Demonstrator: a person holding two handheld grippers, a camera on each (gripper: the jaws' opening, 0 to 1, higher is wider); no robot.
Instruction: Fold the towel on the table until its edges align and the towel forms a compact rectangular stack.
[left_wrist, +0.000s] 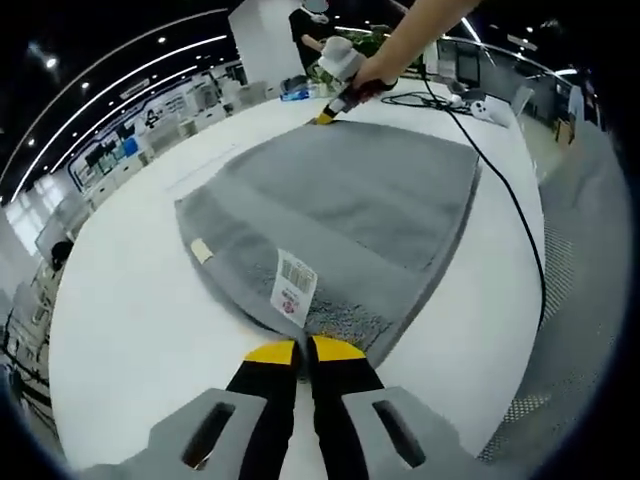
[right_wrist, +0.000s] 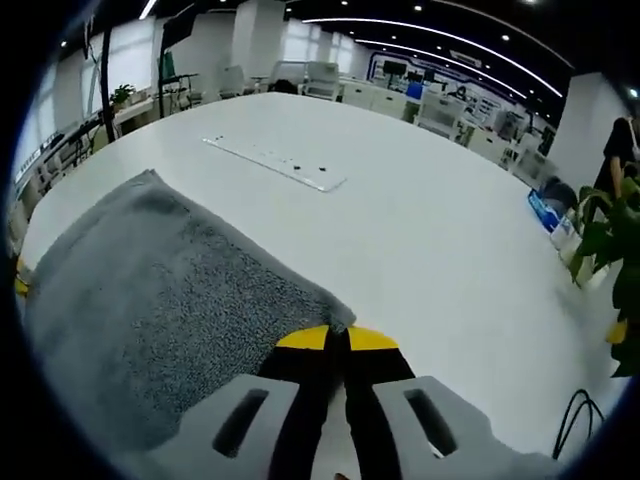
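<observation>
towel (left_wrist: 350, 210) on white table (left_wrist: 130, 320) (open-plan office)

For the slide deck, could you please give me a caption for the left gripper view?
Left claw shut on the grey towel's near corner, right claw at the far corner, white table.

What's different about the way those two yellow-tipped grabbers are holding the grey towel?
The left hand-held gripper is pinched on a towel corner that carries a white label; the right hand-held gripper is pinched on a plain corner with no tag. The left one looks across the folded towel toward the other gripper; the right one looks mostly across bare white table. Both have jaws shut on towel corners.
</observation>
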